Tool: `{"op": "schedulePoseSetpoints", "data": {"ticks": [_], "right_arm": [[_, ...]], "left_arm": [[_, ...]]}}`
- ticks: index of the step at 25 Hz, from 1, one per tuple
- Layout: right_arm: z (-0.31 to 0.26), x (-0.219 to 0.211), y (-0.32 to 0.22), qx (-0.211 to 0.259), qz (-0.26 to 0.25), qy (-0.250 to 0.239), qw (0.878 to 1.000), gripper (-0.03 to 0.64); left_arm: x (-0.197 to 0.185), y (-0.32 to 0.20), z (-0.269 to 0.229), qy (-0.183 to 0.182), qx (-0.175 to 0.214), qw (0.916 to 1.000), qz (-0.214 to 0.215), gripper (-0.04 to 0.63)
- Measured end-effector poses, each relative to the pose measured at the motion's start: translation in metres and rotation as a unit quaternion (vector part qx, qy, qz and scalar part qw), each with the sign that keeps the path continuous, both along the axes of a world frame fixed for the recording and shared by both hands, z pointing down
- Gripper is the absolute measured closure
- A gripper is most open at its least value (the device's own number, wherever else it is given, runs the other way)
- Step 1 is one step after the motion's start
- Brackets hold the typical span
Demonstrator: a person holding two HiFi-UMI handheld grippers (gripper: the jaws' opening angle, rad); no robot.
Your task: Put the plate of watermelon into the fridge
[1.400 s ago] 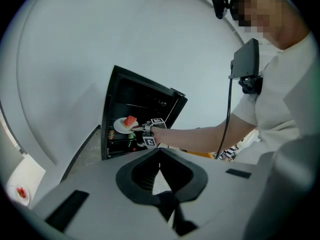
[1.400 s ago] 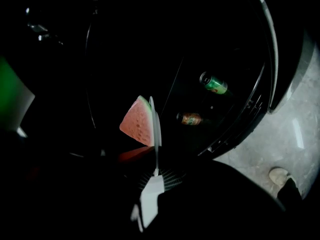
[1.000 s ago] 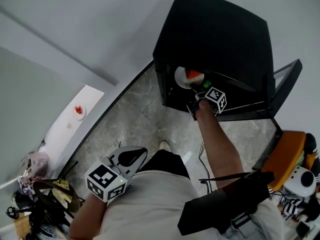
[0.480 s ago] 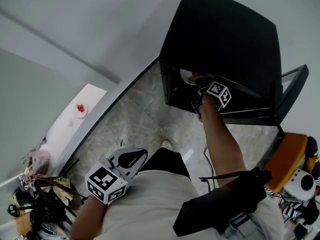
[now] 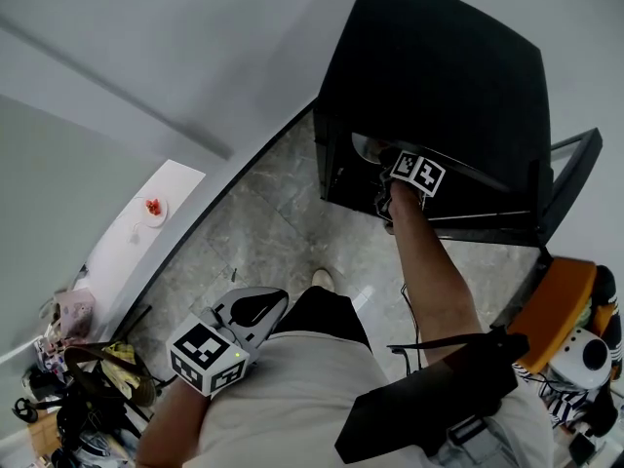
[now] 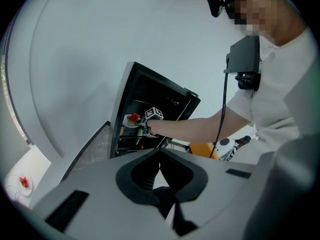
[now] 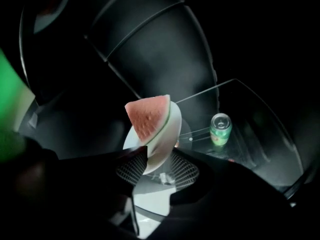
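Right gripper view, plate [image 7: 167, 139] between opening jaws

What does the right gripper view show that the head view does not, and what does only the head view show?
Only the right gripper view: the watermelon wedge on the white plate, a green can on the glass shelf, and the right gripper with its jaws opening around the plate's edge.
Only the head view: the left gripper low at the person's side, the white counter with a second plate, and the open fridge door.
Both: the fridge, with plate and right gripper inside.
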State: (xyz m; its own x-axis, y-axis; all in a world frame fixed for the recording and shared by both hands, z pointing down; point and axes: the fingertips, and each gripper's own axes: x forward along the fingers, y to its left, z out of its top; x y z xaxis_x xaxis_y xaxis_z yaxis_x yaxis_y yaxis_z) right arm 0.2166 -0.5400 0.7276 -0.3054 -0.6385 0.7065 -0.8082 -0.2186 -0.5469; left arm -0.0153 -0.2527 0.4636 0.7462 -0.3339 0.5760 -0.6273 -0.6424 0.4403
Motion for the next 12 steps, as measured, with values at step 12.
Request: {"op": "schedulePoseSetpoints", "data": {"ticks": [12], "right_arm": [[-0.0073, 0.0080, 0.0050, -0.019, -0.039, 0.113, 0.993, 0.419]], "left_arm": [[-0.0038, 0.0047, -0.0001, 0.002, -0.005, 1.0000, -0.006, 0.583]]}}
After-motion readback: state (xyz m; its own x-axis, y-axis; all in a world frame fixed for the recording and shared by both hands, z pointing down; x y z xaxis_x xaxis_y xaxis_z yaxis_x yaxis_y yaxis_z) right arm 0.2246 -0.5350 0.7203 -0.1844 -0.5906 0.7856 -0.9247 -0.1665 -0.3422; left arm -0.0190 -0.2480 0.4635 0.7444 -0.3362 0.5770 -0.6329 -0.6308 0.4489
